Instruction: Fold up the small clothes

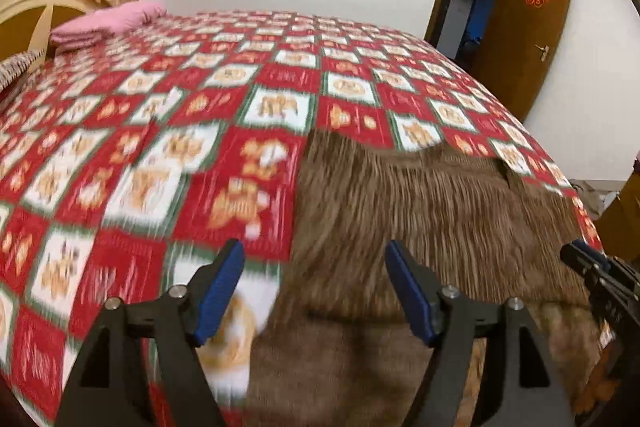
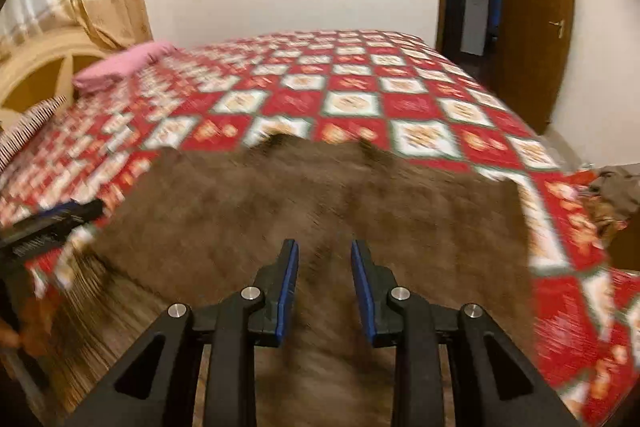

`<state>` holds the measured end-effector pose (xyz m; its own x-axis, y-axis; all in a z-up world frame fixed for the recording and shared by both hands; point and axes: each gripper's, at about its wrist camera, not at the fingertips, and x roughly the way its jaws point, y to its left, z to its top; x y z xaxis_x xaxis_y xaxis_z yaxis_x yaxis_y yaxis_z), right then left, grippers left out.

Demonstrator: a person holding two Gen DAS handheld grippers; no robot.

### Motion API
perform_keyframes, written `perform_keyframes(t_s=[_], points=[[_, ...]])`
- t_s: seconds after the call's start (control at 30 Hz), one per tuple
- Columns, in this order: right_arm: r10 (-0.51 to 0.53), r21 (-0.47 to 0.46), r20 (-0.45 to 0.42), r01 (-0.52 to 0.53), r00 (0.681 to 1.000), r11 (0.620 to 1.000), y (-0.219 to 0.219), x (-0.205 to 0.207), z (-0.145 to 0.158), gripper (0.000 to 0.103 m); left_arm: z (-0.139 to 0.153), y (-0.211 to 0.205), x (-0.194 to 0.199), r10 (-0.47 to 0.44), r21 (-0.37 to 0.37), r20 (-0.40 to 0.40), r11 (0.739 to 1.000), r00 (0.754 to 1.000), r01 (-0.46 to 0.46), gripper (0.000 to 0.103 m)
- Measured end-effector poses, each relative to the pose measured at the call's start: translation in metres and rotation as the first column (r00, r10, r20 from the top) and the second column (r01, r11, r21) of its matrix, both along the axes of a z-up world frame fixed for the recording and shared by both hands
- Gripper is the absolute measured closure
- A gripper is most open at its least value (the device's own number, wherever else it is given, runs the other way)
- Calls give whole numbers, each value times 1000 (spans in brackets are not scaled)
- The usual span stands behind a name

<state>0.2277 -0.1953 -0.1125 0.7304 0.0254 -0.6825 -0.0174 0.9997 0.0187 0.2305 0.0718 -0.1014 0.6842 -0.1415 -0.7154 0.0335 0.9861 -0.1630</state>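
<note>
The brown garment [image 1: 432, 203] lies spread flat on the near right part of the bed [image 1: 280, 67]. Both tongs hover over its near edge with jaws apart, holding nothing: the left tongs [image 1: 316, 291] wide at its left side, the right tongs [image 2: 325, 291] narrower over its middle. Best, I judge, to pinch matching near corners and lift evenly. Count: one garment, one pink pillow [image 1: 108, 23], two tongs.
</note>
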Motion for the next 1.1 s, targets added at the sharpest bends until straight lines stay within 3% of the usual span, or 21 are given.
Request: perform_keyframes(t_s=[0.13,0.23,0.3,0.37,0.4,0.47,0.6,0.7,0.77,0.87,1.0,1.1], points=[[-111,-50,-69,107,991,993,-49,-10,-16,74,-16,-3,-18,-22,-52,-50,998,998,20,28],[-187,26,-182,195,965,980,-99,-3,-31,75,-27,-10,-28,-20,-22,-71,1000,997,19,28],[-187,130,-188,213,964,968,-118,-8,-28,75,-29,-15,-36,-18,26,-27,999,999,19,27],[-206,62,-198,222,958,973,-114,-11,-25,75,-32,-20,-39,-25,75,-9,997,1000,25,21],[-215,26,-195,224,957,974,-111,-15,-22,75,-35,-23,-38,-28,94,-7,995,1000,28,12],[-213,68,-158,226,964,972,-114,-20,-14,75,-39,-24,-35,-38,94,-28,995,999,41,3],[-231,131,-87,241,969,962,-123,-2,6,75,-40,-21,-33,-45,77,-32,996,998,47,1],[-241,142,-134,260,961,955,-129,29,-5,74,-42,-24,-36,-45,92,-24,995,999,47,1],[-228,105,-237,259,944,960,-130,48,-29,74,-42,-24,-36,-48,83,-25,995,999,50,0],[-216,40,-213,229,953,973,-124,39,-17,74,-43,-24,-36,-51,80,-26,995,998,53,0],[-200,96,-83,208,976,974,-136,-18,25,74,-43,-23,-37,-52,77,-22,996,998,54,0],[-205,113,-8,204,979,972,-146,-72,51,57,-42,-23,-39,-56,75,-19,996,998,57,0]])
